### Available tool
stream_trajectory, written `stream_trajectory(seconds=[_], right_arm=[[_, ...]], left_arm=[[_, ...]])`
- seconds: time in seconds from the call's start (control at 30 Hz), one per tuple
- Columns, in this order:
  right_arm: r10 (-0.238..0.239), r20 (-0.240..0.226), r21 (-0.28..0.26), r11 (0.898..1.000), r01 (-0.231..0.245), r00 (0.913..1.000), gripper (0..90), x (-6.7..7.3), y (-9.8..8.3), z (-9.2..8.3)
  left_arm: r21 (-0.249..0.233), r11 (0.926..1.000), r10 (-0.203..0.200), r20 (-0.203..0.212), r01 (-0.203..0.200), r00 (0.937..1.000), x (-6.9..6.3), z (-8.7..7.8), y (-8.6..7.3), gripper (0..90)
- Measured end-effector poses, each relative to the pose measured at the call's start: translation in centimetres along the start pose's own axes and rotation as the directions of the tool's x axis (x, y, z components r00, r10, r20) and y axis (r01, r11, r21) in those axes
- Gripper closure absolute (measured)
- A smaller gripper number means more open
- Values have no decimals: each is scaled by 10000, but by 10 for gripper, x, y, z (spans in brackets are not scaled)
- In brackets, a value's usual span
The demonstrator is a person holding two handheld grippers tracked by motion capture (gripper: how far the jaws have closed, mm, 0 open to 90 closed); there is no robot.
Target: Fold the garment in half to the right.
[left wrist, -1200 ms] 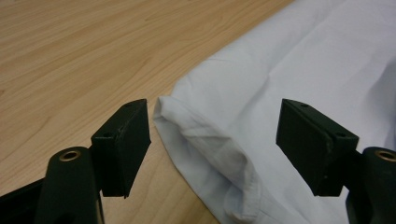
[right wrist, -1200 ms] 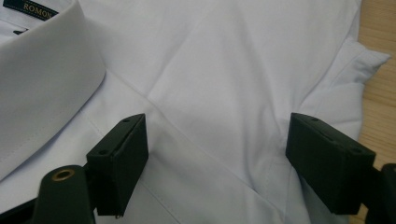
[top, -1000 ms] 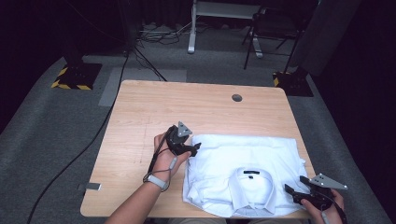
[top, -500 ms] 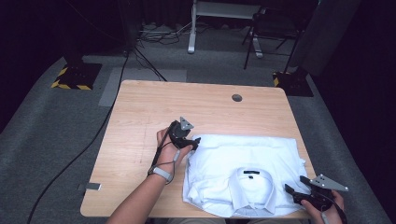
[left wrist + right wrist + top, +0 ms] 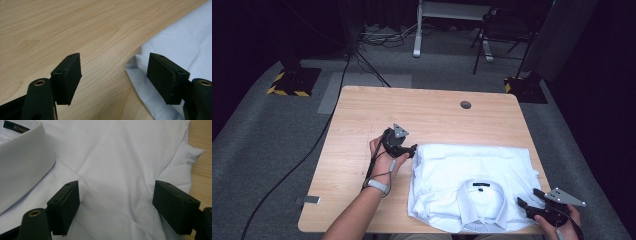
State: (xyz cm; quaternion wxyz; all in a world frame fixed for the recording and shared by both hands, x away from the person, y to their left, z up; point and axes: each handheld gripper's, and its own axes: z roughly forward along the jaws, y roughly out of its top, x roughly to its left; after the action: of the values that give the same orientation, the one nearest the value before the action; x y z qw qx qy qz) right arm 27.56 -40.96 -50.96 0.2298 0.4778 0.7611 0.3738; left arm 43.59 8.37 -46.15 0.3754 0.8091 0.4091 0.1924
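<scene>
We see a shirt on a table, with a gripper at each side.

The folded shirt point(image 5: 472, 185) lies on the near right part of the table point(image 5: 422, 112). Its collar point(image 5: 482, 197) points toward us. Our left gripper point(image 5: 412, 148) sits just beside the shirt's far left corner. Our right gripper point(image 5: 526, 200) is over its near right edge. A small hole point(image 5: 465, 105) lies behind the shirt.
</scene>
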Motion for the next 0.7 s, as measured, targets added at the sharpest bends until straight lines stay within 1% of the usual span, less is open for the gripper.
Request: stream_trajectory(seconds=[0.03,0.07,0.1,0.13,0.2,0.3,0.33,0.37,0.4,0.43,0.47,0.5,0.53,0.57,0.6,0.63,0.67,0.7], right_arm=[[8,5,3,10000,-8,10000,220,0,0,0],[10,13,13,10000,-10,10000,220,0,0,0],[13,16,18,10000,-13,10000,220,0,0,0],[13,16,18,10000,-13,10000,220,0,0,0],[25,25,35,10000,-25,10000,221,0,1,0],[48,47,47,10000,-48,10000,221,0,1,0],[48,47,47,10000,-48,10000,221,0,1,0],[48,49,36,10000,-48,10000,222,0,1,0],[45,47,-12,10000,-45,10000,222,0,0,0],[40,45,-19,10000,-40,10000,222,0,0,0],[38,38,-26,10000,-38,10000,222,0,0,0],[33,33,-26,10000,-33,10000,223,0,0,0],[35,28,-24,10000,-35,10000,223,0,0,0],[24,18,-30,10000,-24,10000,223,0,0,0],[18,18,-34,10000,-18,10000,225,0,0,0],[20,23,-36,10000,-20,10000,226,0,0,0],[20,23,-36,10000,-20,10000,226,0,0,0],[23,22,-38,10000,-23,10000,225,0,0,0]], left_arm=[[-12,10000,-11,24,11,10000,-1,1,1,276],[37,9999,130,98,-130,9999,-5,7,5,274],[40,9999,152,133,-153,9998,-7,10,7,274],[40,9999,152,133,-153,9998,-7,10,7,274],[160,9996,236,233,-239,9995,-10,19,10,274],[407,9987,284,178,-291,9994,-9,27,9,280],[407,9987,284,178,-291,9994,-9,27,9,281],[596,9974,404,25,-405,9992,-6,28,7,281],[742,9967,333,-217,-316,9992,-1,28,2,287],[823,9962,315,-332,-287,9990,3,26,-1,290],[823,9962,315,-332,-287,9990,3,26,-1,288],[783,9969,-81,-389,111,9992,13,21,-7,293],[783,9969,-81,-389,111,9992,13,21,-7,290],[1100,9939,70,-900,30,9959,20,13,-11,319],[1100,9939,70,-900,30,9959,20,13,-11,339],[1247,9921,323,-1216,-170,9921,22,8,-12,333],[1176,9930,192,-1180,-52,9928,25,4,-13,333],[1038,9944,-110,-1036,219,9946,28,0,-13,328]])
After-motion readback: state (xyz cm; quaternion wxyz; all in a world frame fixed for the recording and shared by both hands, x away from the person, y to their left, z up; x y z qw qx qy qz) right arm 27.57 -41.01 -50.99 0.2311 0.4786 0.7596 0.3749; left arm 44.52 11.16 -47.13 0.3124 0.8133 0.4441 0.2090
